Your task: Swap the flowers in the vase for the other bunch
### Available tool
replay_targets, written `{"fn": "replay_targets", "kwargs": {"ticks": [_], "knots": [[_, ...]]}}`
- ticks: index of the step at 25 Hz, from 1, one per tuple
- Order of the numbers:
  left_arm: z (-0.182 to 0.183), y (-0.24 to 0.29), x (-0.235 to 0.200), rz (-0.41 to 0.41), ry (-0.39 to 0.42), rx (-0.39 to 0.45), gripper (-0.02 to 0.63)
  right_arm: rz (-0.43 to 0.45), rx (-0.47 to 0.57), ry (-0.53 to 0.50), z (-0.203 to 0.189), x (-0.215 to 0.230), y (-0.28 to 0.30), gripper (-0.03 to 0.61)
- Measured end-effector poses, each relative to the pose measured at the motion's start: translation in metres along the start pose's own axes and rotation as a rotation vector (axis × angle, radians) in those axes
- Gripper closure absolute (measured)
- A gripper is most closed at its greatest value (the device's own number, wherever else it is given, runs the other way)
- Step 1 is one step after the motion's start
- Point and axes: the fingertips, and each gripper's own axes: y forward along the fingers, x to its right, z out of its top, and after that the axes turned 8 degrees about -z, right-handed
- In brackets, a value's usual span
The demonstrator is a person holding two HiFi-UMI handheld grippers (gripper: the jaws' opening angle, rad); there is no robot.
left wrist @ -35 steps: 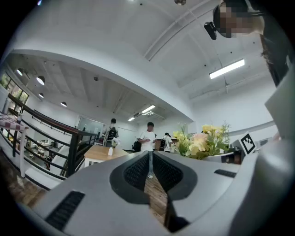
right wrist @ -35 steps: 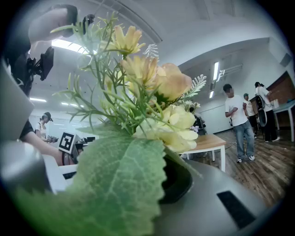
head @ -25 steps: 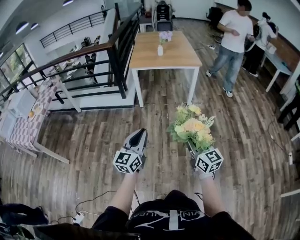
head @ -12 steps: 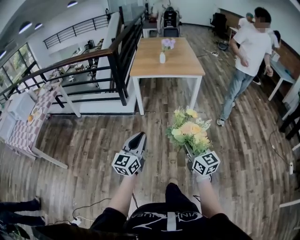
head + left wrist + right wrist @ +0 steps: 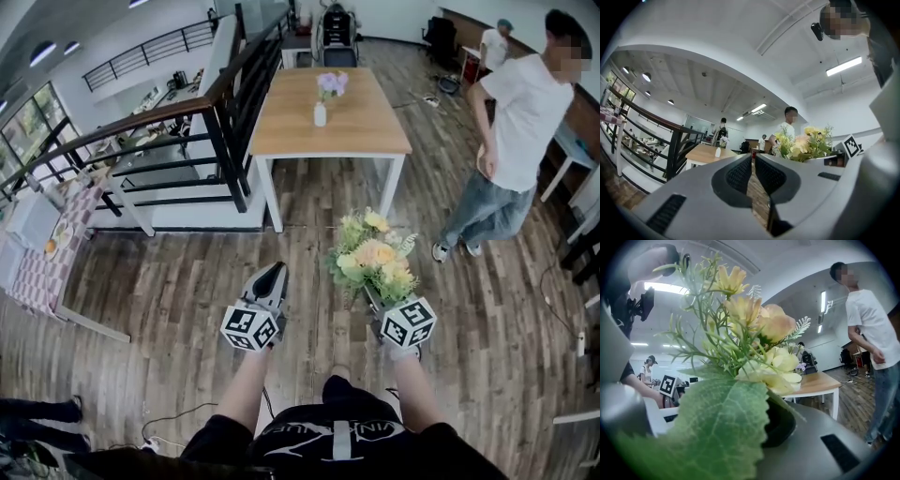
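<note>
My right gripper (image 5: 372, 292) is shut on a bunch of yellow and peach flowers (image 5: 372, 256) with green leaves, held upright over the wooden floor. In the right gripper view the bunch (image 5: 754, 333) fills the frame and hides the jaws. My left gripper (image 5: 272, 277) is shut and holds nothing; its jaws meet in the left gripper view (image 5: 753, 165). Ahead, a small white vase (image 5: 320, 114) with pale purple flowers (image 5: 331, 82) stands on a wooden table (image 5: 366, 127). Both grippers are well short of the table.
A person in a white shirt (image 5: 523, 141) stands to the right of the table. A black stair railing (image 5: 192, 122) runs along the left. Another person (image 5: 494, 42) is far back. A checked table (image 5: 42, 267) is at the left edge.
Both grippers, with the bunch, have moved forward toward the table. The person in the white shirt has walked nearer on the right.
</note>
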Motion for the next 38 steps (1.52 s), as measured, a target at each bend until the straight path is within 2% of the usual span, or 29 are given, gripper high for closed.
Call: {"fn": "replay_targets", "kwargs": {"ticks": [12, 19, 32, 38], "knots": [[-0.01, 0.077, -0.034, 0.034, -0.01, 0.002, 0.588, 0.036, -0.018, 0.01, 0.005, 0.069, 0.054, 0.52], [-0.016, 0.114, -0.035, 0.035, -0.012, 0.012, 0.588, 0.051, -0.009, 0.011, 0.012, 0.103, 0.067, 0.52], [-0.029, 0.153, -0.05, 0.04, -0.022, -0.011, 0.588, 0.052, -0.011, 0.05, 0.008, 0.138, 0.091, 0.52], [-0.037, 0.191, -0.076, 0.019, -0.033, -0.014, 0.588, 0.043, -0.008, 0.053, 0.01, 0.164, 0.125, 0.52]]}}
